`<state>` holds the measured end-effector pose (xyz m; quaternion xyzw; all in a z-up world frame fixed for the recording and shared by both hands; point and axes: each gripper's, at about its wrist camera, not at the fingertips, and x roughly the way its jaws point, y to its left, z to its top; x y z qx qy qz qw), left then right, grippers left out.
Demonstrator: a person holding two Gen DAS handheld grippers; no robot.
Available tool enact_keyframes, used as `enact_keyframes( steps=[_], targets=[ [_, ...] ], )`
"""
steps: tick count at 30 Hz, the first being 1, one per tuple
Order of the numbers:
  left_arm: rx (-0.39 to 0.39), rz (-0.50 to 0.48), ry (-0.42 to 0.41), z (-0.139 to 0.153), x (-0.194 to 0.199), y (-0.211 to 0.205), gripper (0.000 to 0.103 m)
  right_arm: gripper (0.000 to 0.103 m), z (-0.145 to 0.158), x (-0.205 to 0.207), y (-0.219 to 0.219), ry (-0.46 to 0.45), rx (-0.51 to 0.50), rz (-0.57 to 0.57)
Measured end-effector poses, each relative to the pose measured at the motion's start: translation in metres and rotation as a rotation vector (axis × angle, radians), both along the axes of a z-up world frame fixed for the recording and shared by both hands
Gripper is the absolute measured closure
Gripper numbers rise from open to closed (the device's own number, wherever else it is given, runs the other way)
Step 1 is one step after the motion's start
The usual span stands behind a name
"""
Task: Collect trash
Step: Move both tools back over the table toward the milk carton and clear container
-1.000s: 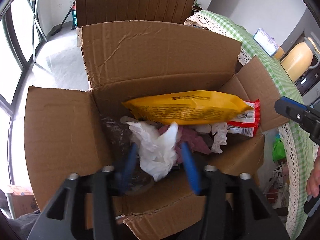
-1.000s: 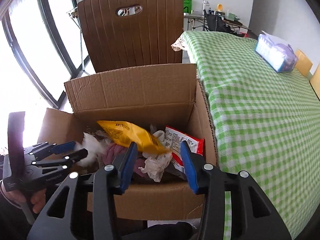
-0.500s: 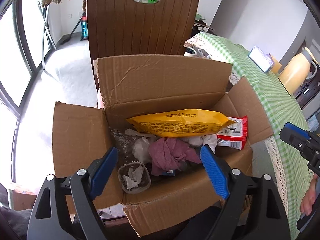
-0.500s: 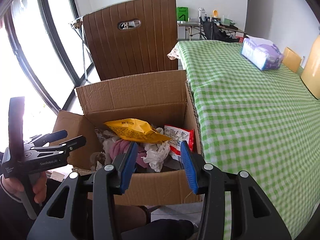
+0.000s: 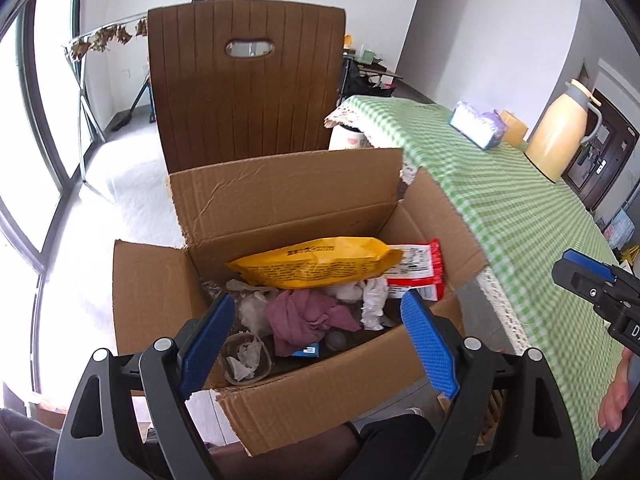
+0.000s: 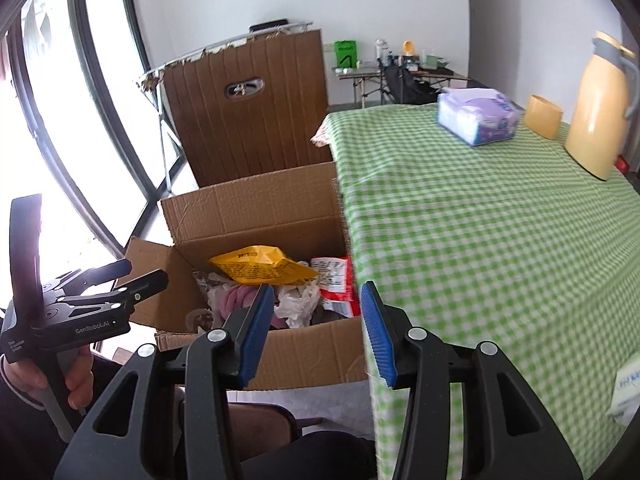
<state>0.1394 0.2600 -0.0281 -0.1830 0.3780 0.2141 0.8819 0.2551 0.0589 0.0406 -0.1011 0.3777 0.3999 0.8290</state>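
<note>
An open cardboard box (image 5: 280,200) holds trash: a yellow snack bag (image 5: 316,266), a red and white wrapper (image 5: 416,272), a pink cloth (image 5: 304,316), crumpled white tissue (image 5: 374,300) and a clear cup (image 5: 244,356) with paper in it. My left gripper (image 5: 316,304) hangs above the box's near side, open wide, with nothing between its fingers. My right gripper (image 6: 316,292) is open and holds nothing; it hovers over the box's right corner (image 6: 340,320) beside the table edge. In the right wrist view the left gripper (image 6: 132,276) shows at the box's left flap.
A brown chair (image 5: 244,92) stands behind the box. To the right is a table with a green checked cloth (image 6: 480,240), bearing a tissue pack (image 6: 476,118), a yellow cup (image 6: 542,116) and a cream jug (image 6: 598,112). A white packet (image 6: 628,384) lies at its near right edge.
The left gripper let go of a white tissue into the box, opened wide and drew back and up. The right gripper rose and shifted right toward the table.
</note>
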Motion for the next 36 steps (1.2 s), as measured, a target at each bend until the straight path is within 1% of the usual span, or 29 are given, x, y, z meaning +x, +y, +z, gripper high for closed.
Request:
enact_keyframes(
  steps=[1,3,5,7,8,11,13,14,16,17,18,19,20,21,23,25,26,27,29,31,32,33,34,35,36],
  targets=[
    [0.009,-0.005,-0.009,0.003,0.0,-0.004,0.021,0.058,0.002,-0.001,-0.008,-0.004,0.006,-0.014],
    [0.024,-0.02,-0.023,0.008,0.001,-0.014,0.02,0.054,0.004,-0.001,-0.022,-0.014,0.013,-0.039],
    [0.033,-0.049,-0.033,0.012,0.004,-0.024,0.018,0.053,0.006,-0.002,-0.039,-0.026,0.02,-0.074],
    [0.043,-0.087,-0.04,0.015,0.012,-0.04,0.017,0.053,0.009,-0.003,-0.06,-0.035,0.034,-0.116],
    [0.043,-0.102,-0.04,0.016,0.015,-0.045,0.017,0.053,0.01,-0.004,-0.074,-0.042,0.041,-0.141],
    [0.044,-0.167,-0.041,0.018,0.031,-0.071,0.017,0.049,0.016,-0.007,-0.116,-0.065,0.059,-0.232],
    [0.047,-0.226,-0.039,0.019,0.044,-0.095,0.017,0.048,0.02,-0.01,-0.146,-0.081,0.068,-0.291],
    [0.049,-0.247,-0.037,0.019,0.048,-0.104,0.016,0.048,0.022,-0.012,-0.167,-0.091,0.076,-0.339],
    [0.055,-0.309,-0.033,0.019,0.061,-0.131,0.016,0.046,0.025,-0.015,-0.201,-0.102,0.094,-0.41],
    [0.058,-0.342,-0.033,0.019,0.067,-0.145,0.016,0.044,0.028,-0.017,-0.224,-0.115,0.102,-0.462],
    [0.065,-0.386,-0.03,0.019,0.075,-0.163,0.015,0.043,0.03,-0.02,-0.24,-0.127,0.1,-0.502],
    [0.07,-0.411,-0.029,0.019,0.079,-0.174,0.013,0.043,0.032,-0.023,-0.264,-0.145,0.098,-0.56],
    [0.077,-0.443,-0.028,0.02,0.085,-0.188,0.012,0.041,0.034,-0.024,-0.281,-0.152,0.1,-0.594],
    [0.088,-0.49,-0.031,0.021,0.094,-0.209,0.011,0.041,0.035,-0.026,-0.303,-0.157,0.107,-0.641],
    [0.098,-0.553,-0.036,0.023,0.105,-0.236,0.011,0.041,0.035,-0.028,-0.341,-0.159,0.12,-0.719],
    [0.11,-0.657,-0.052,0.029,0.12,-0.278,0.008,0.038,0.032,-0.029,-0.381,-0.158,0.13,-0.806],
    [0.117,-0.692,-0.063,0.031,0.124,-0.292,0.008,0.038,0.03,-0.03,-0.394,-0.154,0.135,-0.837],
    [0.127,-0.752,-0.091,0.034,0.132,-0.317,0.008,0.038,0.027,-0.029,-0.409,-0.151,0.146,-0.873],
    [0.143,-0.812,-0.114,0.036,0.145,-0.352,0.008,0.038,0.017,-0.029,-0.44,-0.145,0.181,-0.949],
    [0.147,-0.889,-0.109,0.034,0.16,-0.383,0.008,0.038,0.006,-0.029,-0.462,-0.133,0.207,-0.998],
    [0.166,-0.925,-0.099,0.032,0.169,-0.4,0.008,0.038,-0.003,-0.03,-0.472,-0.126,0.226,-1.03],
    [0.192,-0.939,-0.091,0.03,0.177,-0.411,0.008,0.038,-0.008,-0.029,-0.478,-0.111,0.223,-1.059],
    [0.232,-0.949,-0.083,0.029,0.187,-0.424,0.008,0.038,-0.012,-0.025,-0.481,-0.077,0.196,-1.099],
    [0.272,-0.956,-0.085,0.027,0.196,-0.436,0.008,0.038,-0.014,-0.025,-0.485,-0.061,0.206,-1.125],
    [0.293,-0.964,-0.091,0.024,0.203,-0.443,0.008,0.038,-0.014,-0.027,-0.487,-0.054,0.241,-1.124]
  ],
)
